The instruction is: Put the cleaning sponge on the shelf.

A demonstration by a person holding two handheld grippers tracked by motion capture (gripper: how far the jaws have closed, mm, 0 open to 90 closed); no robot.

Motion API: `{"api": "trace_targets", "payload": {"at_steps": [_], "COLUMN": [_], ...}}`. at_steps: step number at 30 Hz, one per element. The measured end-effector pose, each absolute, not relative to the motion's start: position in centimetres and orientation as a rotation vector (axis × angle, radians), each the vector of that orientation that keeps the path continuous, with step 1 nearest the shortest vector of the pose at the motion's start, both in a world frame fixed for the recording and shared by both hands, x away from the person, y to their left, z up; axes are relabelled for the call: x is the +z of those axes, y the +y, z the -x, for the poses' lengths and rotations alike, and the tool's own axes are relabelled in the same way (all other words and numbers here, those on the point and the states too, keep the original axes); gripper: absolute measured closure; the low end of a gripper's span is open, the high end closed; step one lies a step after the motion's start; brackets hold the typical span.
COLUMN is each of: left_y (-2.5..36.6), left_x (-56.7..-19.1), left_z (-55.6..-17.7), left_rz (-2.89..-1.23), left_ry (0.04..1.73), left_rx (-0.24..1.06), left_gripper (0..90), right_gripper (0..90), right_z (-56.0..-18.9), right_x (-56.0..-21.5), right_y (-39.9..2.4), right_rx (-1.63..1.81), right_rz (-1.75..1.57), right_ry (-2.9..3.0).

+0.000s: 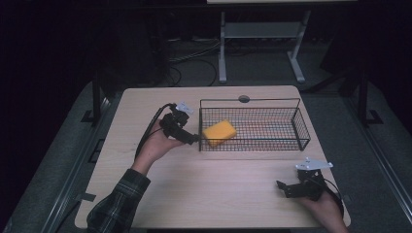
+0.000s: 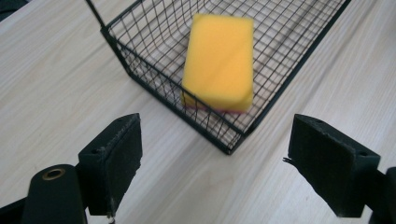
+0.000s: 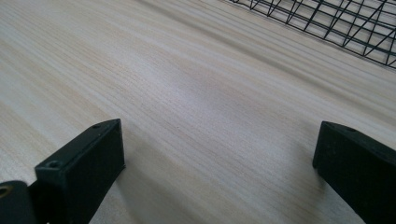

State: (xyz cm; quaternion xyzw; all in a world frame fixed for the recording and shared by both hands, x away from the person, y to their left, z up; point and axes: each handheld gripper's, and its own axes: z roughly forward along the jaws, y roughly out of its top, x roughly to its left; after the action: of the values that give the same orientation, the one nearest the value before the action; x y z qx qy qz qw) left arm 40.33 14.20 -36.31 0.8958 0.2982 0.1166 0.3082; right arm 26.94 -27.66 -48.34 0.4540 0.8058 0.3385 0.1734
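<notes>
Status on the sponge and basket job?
Done: yellow rectangular sponge lies inside the black wire basket, at its left end. In hand: nothing; left gripper is open just outside the basket, right gripper is open over the wooden table. Left: apparently only pulling back.

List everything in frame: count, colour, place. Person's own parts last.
sponge: 1, yellow with a pink underside, inside the basket at its left end, tilted
wire basket: 1, black, on the far middle of the table
table: 1, light wood, centre of the high view
grommet: 1, grey, far edge of the table behind the basket
white frame: 1, on the dark floor beyond the table
cables: several, on the floor beyond the table
left gripper: 1, black, just outside the basket's left end, fingers spread, nothing between them
right gripper: 1, black, near right of the table, fingers spread over bare wood
sleeve: 1, dark plaid, on the left arm
</notes>
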Motion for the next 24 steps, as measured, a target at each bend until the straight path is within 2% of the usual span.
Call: {"api": "trace_targets", "payload": {"at_steps": [24], "left_y": [19.6], "left_x": [-39.7], "left_z": [-34.6], "left_rz": [-2.325], "left_ry": [0.843], "left_rx": [0.382], "left_gripper": [17.2], "right_gripper": [1.4], "right_z": [-26.9], "right_x": [-48.3], "right_y": [-27.7], "right_rx": [0.96], "right_rz": [-1.287], "right_ry": [2.285]}}
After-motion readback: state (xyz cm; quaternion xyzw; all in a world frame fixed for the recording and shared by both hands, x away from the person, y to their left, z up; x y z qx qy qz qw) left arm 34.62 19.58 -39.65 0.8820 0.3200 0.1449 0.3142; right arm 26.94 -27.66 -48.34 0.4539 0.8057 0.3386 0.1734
